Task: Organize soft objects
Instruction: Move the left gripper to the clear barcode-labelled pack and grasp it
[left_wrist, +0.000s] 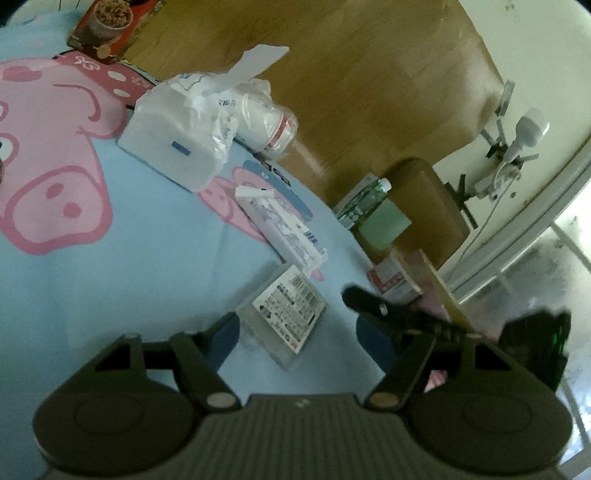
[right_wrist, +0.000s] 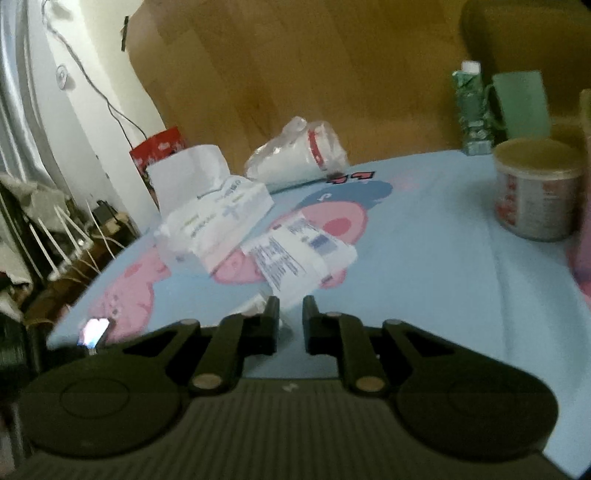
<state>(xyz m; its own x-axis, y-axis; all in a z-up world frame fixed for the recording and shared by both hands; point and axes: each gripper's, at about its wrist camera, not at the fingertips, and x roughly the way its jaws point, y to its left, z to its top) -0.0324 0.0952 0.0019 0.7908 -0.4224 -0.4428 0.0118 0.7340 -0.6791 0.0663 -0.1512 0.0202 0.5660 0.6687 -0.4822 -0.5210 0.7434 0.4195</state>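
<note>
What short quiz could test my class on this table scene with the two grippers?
1. True or false: the white tissue pack with a raised sheet lies on the light-blue cartoon-pig tablecloth.
2. Right wrist view: what stands at the tablecloth's right side? A) round tan-lidded tub B) glass vase C) metal kettle
3. Fill in: the flat clear packet with a printed label lies between the left gripper's ___.
Key: 1 true; 2 A; 3 fingers.

Noted on the surface: light-blue cloth (right_wrist: 443, 258) printed with pink pigs. At its right edge, round lidded tub (right_wrist: 535, 192), upright; behind it, green carton (right_wrist: 471, 110), upright. At far left corner, red printed box (right_wrist: 162, 147). Behind all, wooden panel (right_wrist: 295, 74). Beyond left edge, white-antenna router (right_wrist: 62, 240); on white wall, dark cable (right_wrist: 92, 85).
</note>
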